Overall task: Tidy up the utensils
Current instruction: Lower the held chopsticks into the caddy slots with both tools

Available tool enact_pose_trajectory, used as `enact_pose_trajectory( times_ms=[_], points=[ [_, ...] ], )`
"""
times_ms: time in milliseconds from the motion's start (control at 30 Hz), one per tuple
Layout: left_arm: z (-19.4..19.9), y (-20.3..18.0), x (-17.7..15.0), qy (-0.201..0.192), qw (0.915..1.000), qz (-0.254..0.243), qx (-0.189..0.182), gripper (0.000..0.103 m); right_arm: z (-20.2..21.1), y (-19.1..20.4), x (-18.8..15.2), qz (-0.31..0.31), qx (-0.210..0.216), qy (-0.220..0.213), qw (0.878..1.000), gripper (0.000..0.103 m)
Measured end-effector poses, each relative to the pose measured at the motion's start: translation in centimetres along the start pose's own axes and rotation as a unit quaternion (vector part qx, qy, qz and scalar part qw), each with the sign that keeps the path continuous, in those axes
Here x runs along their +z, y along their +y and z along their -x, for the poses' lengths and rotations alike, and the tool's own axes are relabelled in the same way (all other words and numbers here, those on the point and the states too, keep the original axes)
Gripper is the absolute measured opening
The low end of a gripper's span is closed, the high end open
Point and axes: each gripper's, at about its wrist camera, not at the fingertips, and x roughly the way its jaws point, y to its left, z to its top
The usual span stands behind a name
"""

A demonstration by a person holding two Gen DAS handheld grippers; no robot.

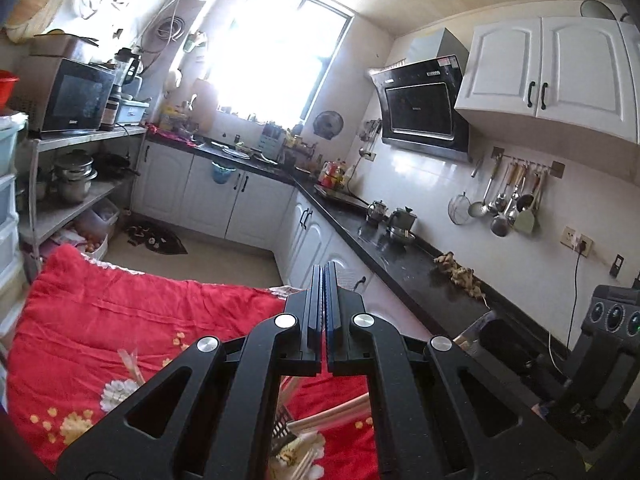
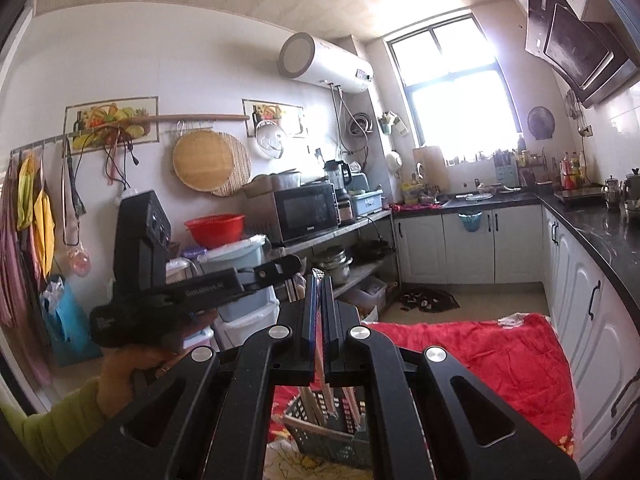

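Left wrist view looks out over a kitchen, with the left claw [image 1: 325, 280] shut tight and nothing in it. Right wrist view shows the right claw [image 2: 319, 292] shut too, with a thin pale strip showing in the slit between its fingers; I cannot tell if it grips that or if the strip is just behind.

Both claws hang above a bench covered with a red flowery cloth [image 1: 120, 320]. Near and below them sits a dark slotted basket [image 2: 340, 436] with long sticks [image 2: 320, 404], maybe chopsticks, standing in it.

What could go wrong? A claw going down shut could knock the basket over, because the sticks lean and stick up.

Only the right view shows the basket well, plus the person's hand [image 2: 132, 368] in a green sleeve. Only the left view shows the ladles on the wall rail [image 1: 504, 204].
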Motion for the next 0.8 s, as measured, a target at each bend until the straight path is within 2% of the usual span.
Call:
enact_pose_trajectory(
  times_ms=[367,800],
  points=[
    [-1.0,0.8,-0.4,-0.011,0.9999,-0.001,0.008,0.0,-1.5,-0.8,0.8,0.006,-0.011,-0.021,1.0,0.003],
    [-2.8,2.4,-2.7,0.006,0.9999,0.007,0.011,0.0,-4.0,-2.8,-1.5,-0.014,-0.018,0.003,1.0,0.003]
  ],
)
